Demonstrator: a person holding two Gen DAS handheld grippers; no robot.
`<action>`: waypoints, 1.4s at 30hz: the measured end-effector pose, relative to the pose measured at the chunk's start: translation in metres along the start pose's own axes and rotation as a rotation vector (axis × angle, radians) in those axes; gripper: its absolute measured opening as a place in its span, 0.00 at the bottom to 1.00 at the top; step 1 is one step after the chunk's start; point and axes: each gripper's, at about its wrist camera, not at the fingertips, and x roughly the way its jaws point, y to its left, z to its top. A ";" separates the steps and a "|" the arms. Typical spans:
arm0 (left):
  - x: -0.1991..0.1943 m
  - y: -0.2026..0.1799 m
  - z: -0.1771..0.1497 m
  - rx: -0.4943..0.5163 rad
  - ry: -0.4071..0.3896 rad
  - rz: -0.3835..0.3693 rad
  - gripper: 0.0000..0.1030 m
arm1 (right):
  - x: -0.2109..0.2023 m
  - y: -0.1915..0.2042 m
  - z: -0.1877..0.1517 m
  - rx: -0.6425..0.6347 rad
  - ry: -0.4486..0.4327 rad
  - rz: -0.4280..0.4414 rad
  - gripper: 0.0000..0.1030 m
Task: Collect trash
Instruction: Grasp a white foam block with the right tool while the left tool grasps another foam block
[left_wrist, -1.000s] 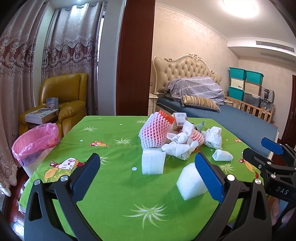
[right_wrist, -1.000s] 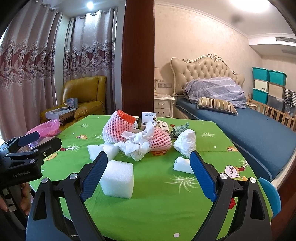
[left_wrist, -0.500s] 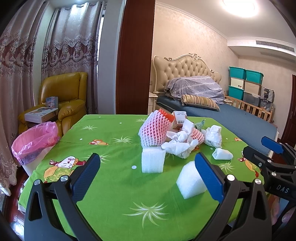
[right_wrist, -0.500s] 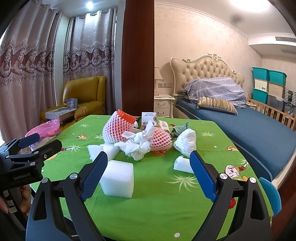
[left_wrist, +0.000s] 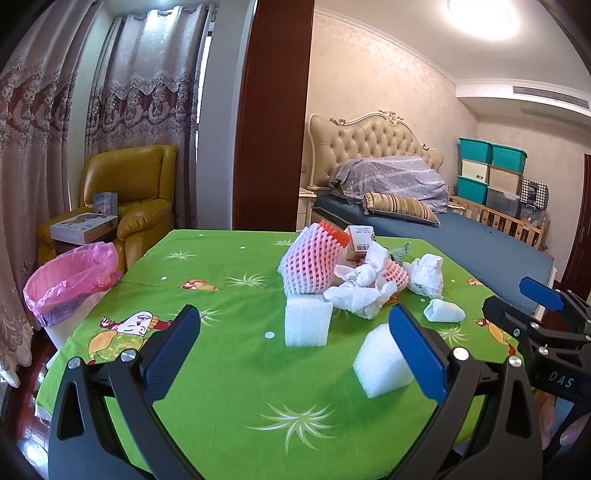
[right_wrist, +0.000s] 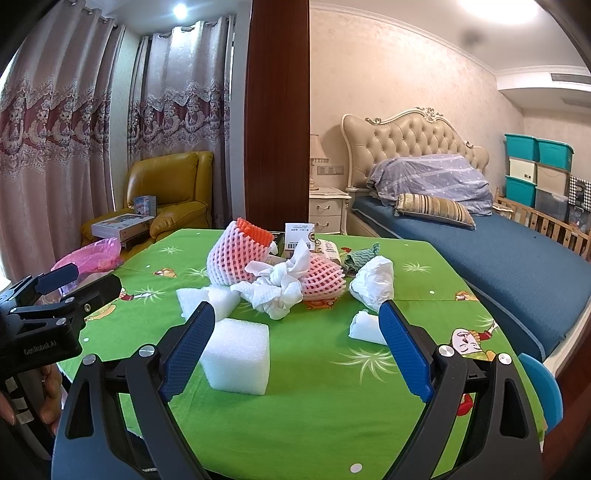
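The trash sits in a loose heap toward 12 o'clock on the green tablecloth (left_wrist: 229, 373): a pink foam fruit net (left_wrist: 310, 264) leaning over a crumpled white tissue (left_wrist: 360, 291), a small carton (left_wrist: 360, 242) behind them, a second net (right_wrist: 323, 278), and a balled white wrapper (right_wrist: 373, 282) at about 2 o'clock. Nearer the grippers lie 2 white foam blocks (left_wrist: 306, 323) (right_wrist: 236, 354) and a small foam scrap (left_wrist: 443, 312), each apart from the heap.

The bin, lined with a pink bag (left_wrist: 70, 280), stands off the table edge at 9 o'clock.

The left gripper (left_wrist: 295, 350) and the right gripper (right_wrist: 295, 347) both hover above the near edge, jaws spread wide, holding nothing.

Risks, as I judge them: foam this light may skid away or squash if a finger lands on it off-centre; a grab into the heap could drag the tissue and nets along together and scatter them; and the carry to the bin crosses the table edge, where a loose pinch would drop the piece on the floor.
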 end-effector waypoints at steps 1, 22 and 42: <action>0.000 0.000 0.000 -0.002 0.001 -0.001 0.96 | 0.000 0.001 0.000 0.000 0.000 0.001 0.83; 0.065 0.049 -0.009 -0.043 0.212 0.057 0.96 | 0.078 0.043 -0.027 -0.104 0.162 0.066 0.82; 0.105 0.028 -0.010 0.016 0.257 0.025 0.95 | 0.090 0.044 -0.037 -0.096 0.216 0.120 0.60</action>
